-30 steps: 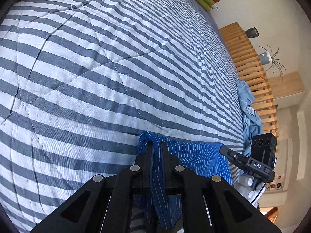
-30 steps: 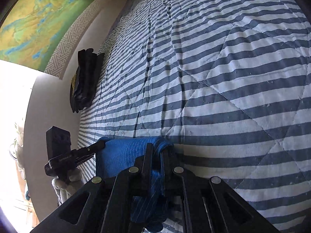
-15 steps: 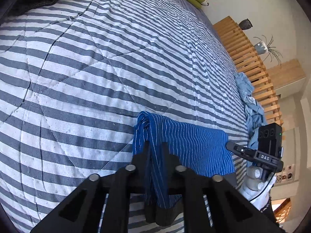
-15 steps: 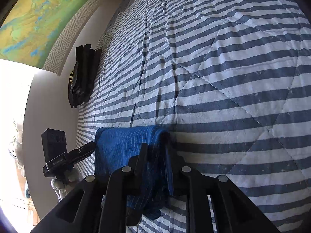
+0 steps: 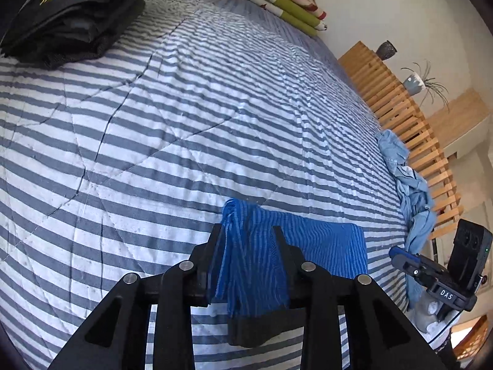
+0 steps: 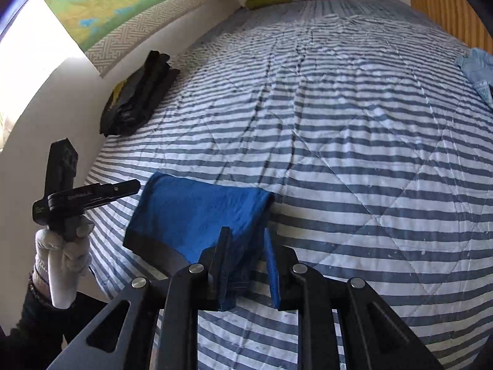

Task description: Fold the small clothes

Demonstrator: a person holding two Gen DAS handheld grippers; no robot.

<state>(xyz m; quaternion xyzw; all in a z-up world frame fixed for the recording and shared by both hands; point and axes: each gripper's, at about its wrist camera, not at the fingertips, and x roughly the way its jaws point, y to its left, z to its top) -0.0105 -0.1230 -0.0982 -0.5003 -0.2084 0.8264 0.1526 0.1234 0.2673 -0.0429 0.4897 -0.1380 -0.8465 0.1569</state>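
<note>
The bed (image 5: 191, 117), under its striped quilt, fills both views, and I use it as my anchor: the blue striped garment (image 5: 314, 243) lies at the near edge of the bed, folded over on itself, dark waistband hanging toward me. Change since half a second ago: both my grippers have spread. They were clamped on the cloth corners; now the jaws stand clearly apart, so I read the fold as laid down and being let go. Left gripper (image 5: 246, 234) is released, jaws wide, with the garment's left corner draped loose between them, likely brushing the inner faces but not pinched. Right gripper (image 6: 245, 237) is likewise released, the right folded edge slack in the gap. My left hand (image 6: 63, 246), in a white glove, shows in the right view just off the bed's near edge. Smaller stuff: black folded stack (image 6: 138, 92) at the bed's far left, light blue clothes (image 5: 409, 185) on its right edge.
</note>
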